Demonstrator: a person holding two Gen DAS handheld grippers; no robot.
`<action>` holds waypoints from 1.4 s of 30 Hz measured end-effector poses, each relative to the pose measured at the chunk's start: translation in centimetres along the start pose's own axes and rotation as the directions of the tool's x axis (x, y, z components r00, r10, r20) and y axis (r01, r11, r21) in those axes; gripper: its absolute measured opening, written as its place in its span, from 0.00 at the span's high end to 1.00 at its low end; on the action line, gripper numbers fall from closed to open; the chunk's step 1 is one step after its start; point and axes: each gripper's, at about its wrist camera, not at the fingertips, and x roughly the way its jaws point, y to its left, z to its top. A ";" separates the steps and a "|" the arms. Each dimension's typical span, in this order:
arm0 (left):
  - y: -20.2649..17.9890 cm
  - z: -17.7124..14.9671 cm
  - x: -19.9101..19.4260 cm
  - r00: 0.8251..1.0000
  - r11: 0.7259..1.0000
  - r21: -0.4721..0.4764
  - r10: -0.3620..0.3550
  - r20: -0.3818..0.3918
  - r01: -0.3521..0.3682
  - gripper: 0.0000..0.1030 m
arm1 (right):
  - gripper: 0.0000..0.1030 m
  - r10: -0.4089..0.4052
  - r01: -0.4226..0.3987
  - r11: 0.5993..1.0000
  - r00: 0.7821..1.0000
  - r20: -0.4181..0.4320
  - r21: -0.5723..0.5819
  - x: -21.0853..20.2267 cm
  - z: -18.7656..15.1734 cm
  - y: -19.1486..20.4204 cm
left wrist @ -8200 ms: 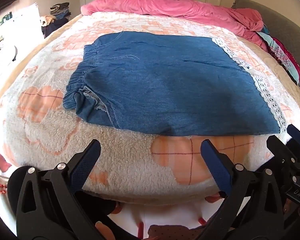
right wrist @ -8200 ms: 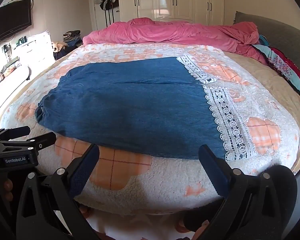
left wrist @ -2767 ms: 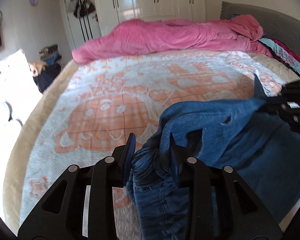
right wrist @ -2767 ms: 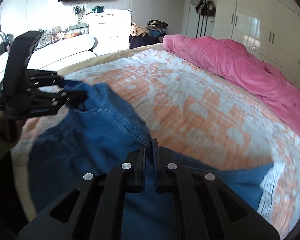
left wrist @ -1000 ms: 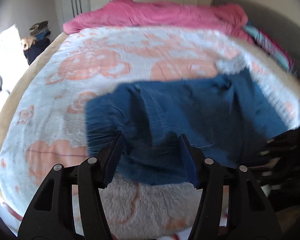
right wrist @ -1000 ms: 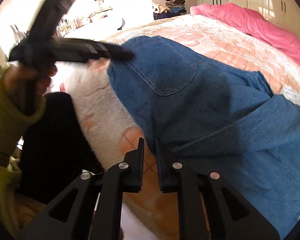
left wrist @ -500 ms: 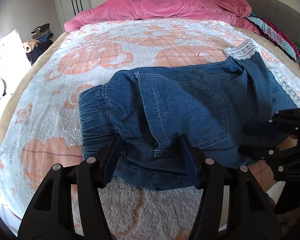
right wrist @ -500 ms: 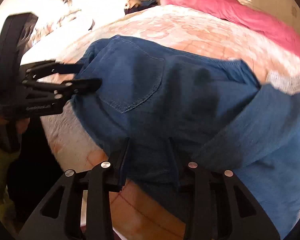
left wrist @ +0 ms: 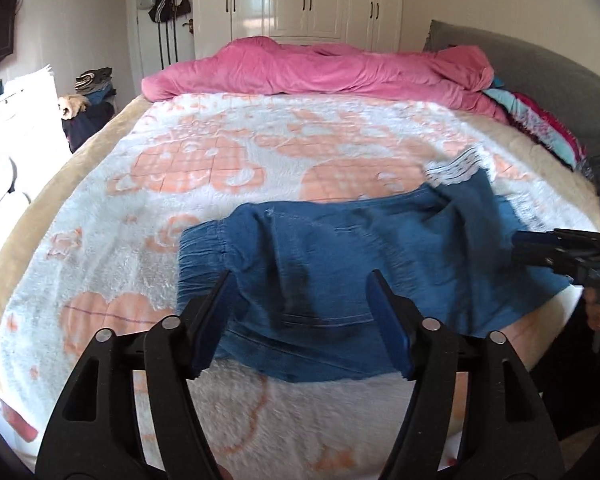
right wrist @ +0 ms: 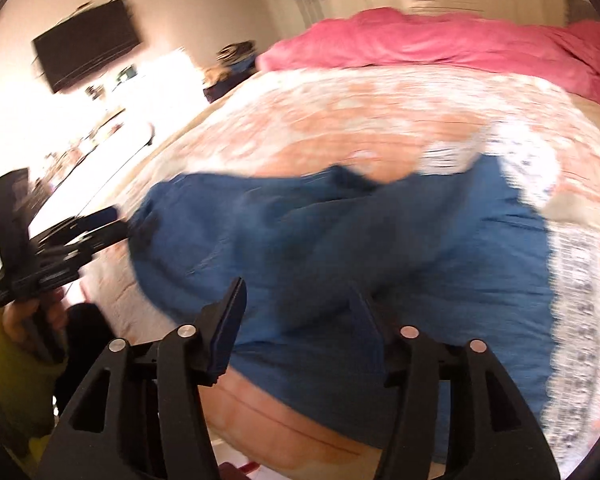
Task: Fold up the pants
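Observation:
The blue denim pants (left wrist: pixel 340 256) lie folded over near the front edge of the bed, elastic waistband at the left, white lace hem (left wrist: pixel 454 168) at the far right. My left gripper (left wrist: pixel 304 320) is open and empty just in front of the fold. My right gripper (right wrist: pixel 300 324) is open and empty over the pants' (right wrist: pixel 340 240) near edge; this view is blurred. Each gripper shows in the other's view, the right one (left wrist: pixel 560 248) at the pants' right side, the left one (right wrist: pixel 68 236) at their left.
The bed has a white and orange fleece blanket (left wrist: pixel 180 168). A pink duvet (left wrist: pixel 320 68) is bunched at the head, with colourful clothes (left wrist: pixel 540 124) and a grey headboard at the right. White furniture and a clothes pile stand at the left; wardrobes stand behind.
Both grippers have let go of the pants and opened wider. They have drawn back toward the bed's front edge. The folded pants now rest on the blanket.

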 end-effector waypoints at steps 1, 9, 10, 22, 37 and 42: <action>-0.3 0.1 -0.2 1.000 1.000 0.003 -0.007 -0.001 0.007 0.41 | 0.49 -0.016 0.016 1.000 1.000 0.010 0.024 -0.5 0.0 -1.0; -5.6 0.9 2.4 0.962 0.966 0.018 -0.256 -0.098 0.259 0.41 | 0.49 -0.115 0.110 0.990 0.992 0.055 0.085 -2.1 0.4 -3.6; -6.5 1.0 3.1 0.950 0.955 0.026 -0.290 -0.113 0.295 0.41 | 0.48 -0.122 0.117 0.989 0.991 0.058 0.089 -2.3 0.4 -3.9; -11.6 2.2 11.4 0.842 0.894 -0.052 -0.439 -0.315 0.446 0.64 | 0.38 -0.194 0.189 0.979 0.979 0.057 0.082 -2.4 3.3 -5.9; -13.8 1.3 12.3 0.790 0.825 -0.078 -0.559 -0.250 0.559 0.99 | 0.43 -0.337 0.323 0.939 0.931 -0.140 -0.115 10.0 12.5 -5.6; -14.8 1.1 11.7 0.810 0.839 -0.018 -0.531 -0.248 0.544 1.00 | 0.46 -0.424 0.413 0.906 0.873 -0.243 -0.094 15.0 13.2 -7.4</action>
